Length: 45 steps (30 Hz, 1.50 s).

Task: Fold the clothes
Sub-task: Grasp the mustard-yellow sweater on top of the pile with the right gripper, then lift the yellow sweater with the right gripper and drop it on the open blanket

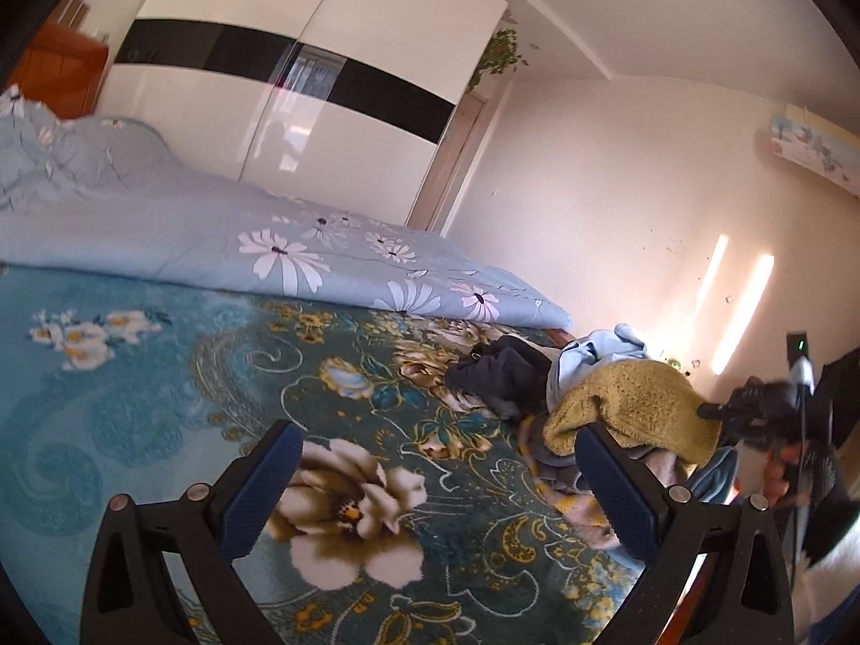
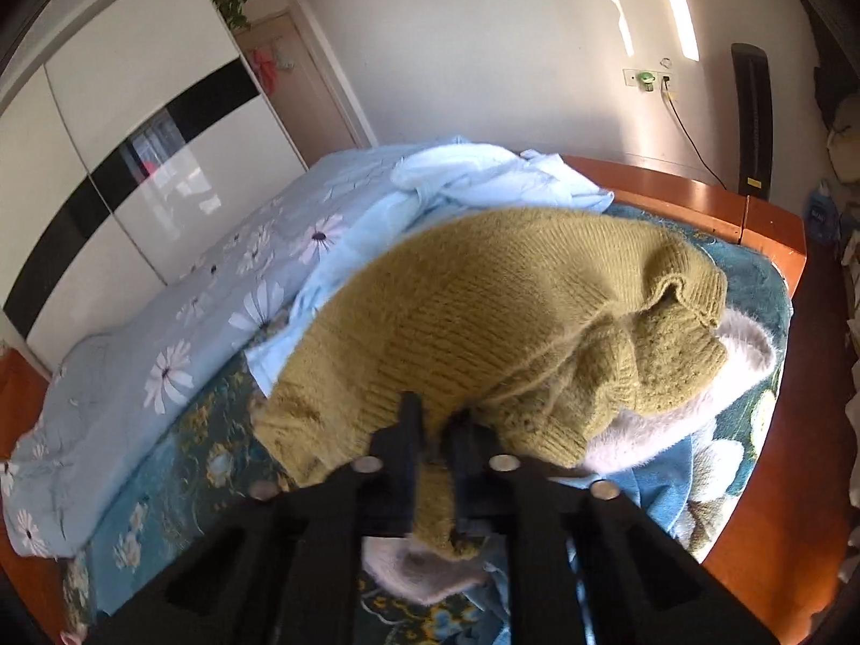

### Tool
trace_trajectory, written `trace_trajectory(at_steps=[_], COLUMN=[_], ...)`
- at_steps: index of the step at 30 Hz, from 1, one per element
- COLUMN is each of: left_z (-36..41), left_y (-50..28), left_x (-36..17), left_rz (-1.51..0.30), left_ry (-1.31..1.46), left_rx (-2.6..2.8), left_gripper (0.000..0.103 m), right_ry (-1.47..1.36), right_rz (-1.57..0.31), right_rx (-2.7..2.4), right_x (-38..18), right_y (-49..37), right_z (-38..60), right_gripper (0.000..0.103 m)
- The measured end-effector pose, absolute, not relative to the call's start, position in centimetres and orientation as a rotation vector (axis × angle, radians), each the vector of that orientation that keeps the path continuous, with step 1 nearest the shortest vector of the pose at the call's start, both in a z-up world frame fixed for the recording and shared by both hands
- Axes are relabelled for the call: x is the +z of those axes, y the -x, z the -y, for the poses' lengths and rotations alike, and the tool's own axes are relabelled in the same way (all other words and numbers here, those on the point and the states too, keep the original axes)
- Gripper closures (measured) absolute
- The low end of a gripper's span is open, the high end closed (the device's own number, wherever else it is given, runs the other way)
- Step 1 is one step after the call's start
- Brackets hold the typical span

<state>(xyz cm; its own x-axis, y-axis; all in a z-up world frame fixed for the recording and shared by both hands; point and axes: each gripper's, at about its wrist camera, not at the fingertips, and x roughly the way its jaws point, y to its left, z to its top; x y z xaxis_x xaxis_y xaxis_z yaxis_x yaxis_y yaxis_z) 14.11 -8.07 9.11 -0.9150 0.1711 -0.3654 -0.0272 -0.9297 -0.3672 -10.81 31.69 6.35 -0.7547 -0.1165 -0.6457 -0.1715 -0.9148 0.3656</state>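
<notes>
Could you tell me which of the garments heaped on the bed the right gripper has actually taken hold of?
The olive-yellow knitted sweater: the right gripper is shut on its ribbed hem. The pale blue garment behind and the fluffy pinkish one beneath lie untouched.

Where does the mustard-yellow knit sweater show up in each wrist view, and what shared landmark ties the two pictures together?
Left wrist: the yellow sweater is at lower right, on the clothes pile, with the right gripper at its edge.
Right wrist: the sweater fills the centre, its hem pinched in the right gripper.
Shared landmark: the white wardrobe with a black band.
</notes>
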Motion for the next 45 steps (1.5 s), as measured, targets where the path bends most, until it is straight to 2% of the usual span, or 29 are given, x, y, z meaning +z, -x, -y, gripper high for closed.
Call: trace_trajectory(at_steps=[5, 14, 22, 28, 37, 40, 45], left_z=[8.9, 12.9, 17.5, 21.0, 29.3, 32.0, 34.9], left_y=[-14.2, -15.6, -17.7, -19.7, -28.1, -30.8, -35.6], left_x=[9.2, 9.8, 10.3, 10.8, 11.2, 10.9, 13.2], left_rz=[0.583, 0.745, 0.926, 1.0, 1.005, 0.967, 0.984], left_ry=[0.605, 0.521, 0.466, 0.423, 0.329, 0.402, 0.332], left_rx=[2.903, 2.903, 2.874, 2.909, 3.207, 3.312, 3.394], left_gripper=[0.0, 0.0, 0.0, 0.0, 0.0, 0.0, 0.0], right_ry=[0.976, 0.809, 0.683, 0.615, 0.563, 0.576, 0.486], right_rz=[-0.575, -0.33, -0.127, -0.093, -0.199, -0.327, -0.573], right_rx=[2.938, 3.108, 3.283, 3.436, 3.686, 3.772, 3.917], right_x=[10.7, 20.8, 24.8, 27.4, 31.5, 33.2, 37.8], right_y=[9.3, 5.4, 1.6, -1.0, -3.8, -4.5, -6.5], right_z=[-29.6, -22.3, -12.9, -7.0, 2.7, 5.9, 8.3], right_gripper=[0.096, 0.096, 0.096, 0.096, 0.096, 0.096, 0.096])
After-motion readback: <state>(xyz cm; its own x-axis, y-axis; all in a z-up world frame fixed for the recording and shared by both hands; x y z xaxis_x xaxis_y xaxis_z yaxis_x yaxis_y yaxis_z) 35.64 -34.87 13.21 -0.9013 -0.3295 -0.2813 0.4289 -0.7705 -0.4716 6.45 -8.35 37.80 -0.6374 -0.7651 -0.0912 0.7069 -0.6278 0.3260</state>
